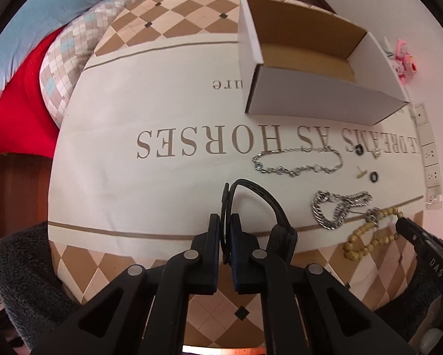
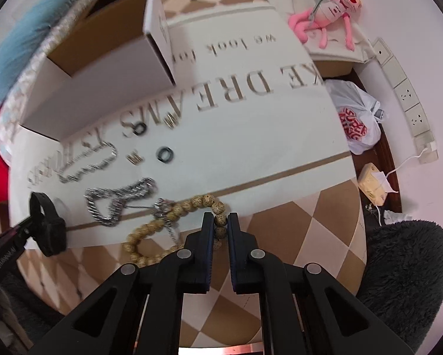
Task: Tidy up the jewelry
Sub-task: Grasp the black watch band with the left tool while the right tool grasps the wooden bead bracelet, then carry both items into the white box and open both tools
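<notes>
One bead bracelet (image 2: 174, 224) bead sits between right fingers (image 2: 207, 227)

Bright even light; fisheye-warped edges, right view blurred.

1. Shiny silver metal chains (image 1: 298, 161) (image 1: 336, 210).
2. Bumpy tan wooden-looking beads (image 2: 218, 222).
3. Smooth white cardboard box (image 1: 319, 94), brown inside.
4. Soft printed cloth (image 1: 162, 183).
5. Matt black plastic band (image 1: 251, 195).
6. Fuzzy grey fabric (image 2: 407, 266).

A cloth-covered table (image 1: 162, 112) fills the frame, bearing an open white box (image 1: 325, 100) upper right, silver chains (image 1: 298, 162), dark rings (image 1: 374, 176) and a wooden bead bracelet (image 1: 372, 236) lower right.
</notes>
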`<move>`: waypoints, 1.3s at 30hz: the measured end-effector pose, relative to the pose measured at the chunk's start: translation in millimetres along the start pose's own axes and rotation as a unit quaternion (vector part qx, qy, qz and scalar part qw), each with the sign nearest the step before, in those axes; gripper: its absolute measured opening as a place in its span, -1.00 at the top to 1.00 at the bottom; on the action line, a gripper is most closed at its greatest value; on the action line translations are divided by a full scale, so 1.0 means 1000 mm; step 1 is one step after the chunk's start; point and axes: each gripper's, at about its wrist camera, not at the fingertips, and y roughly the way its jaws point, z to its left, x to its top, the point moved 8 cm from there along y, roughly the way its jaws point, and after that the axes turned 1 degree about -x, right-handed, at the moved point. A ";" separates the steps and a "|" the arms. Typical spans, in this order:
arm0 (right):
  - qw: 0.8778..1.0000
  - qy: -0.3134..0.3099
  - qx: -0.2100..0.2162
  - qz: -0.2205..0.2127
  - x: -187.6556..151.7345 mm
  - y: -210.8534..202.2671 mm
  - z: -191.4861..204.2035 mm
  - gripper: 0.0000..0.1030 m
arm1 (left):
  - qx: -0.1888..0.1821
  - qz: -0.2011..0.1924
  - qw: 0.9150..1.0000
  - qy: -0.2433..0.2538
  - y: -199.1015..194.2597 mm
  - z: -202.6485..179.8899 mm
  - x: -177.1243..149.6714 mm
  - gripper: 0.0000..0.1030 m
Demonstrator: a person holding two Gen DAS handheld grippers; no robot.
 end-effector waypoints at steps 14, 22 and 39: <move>0.994 -0.048 0.071 -0.073 0.024 -0.092 0.042 0.82 | -0.019 -0.073 0.997 0.019 -0.061 -0.018 0.032 0.93; 0.981 -0.093 0.105 -0.133 0.092 -0.151 0.077 0.82 | -0.052 -0.093 0.994 0.009 -0.079 -0.022 0.109 0.92; 0.989 -0.113 0.085 -0.032 0.194 -0.051 0.105 0.80 | -0.072 -0.007 0.997 -0.016 -0.013 -0.032 0.198 0.05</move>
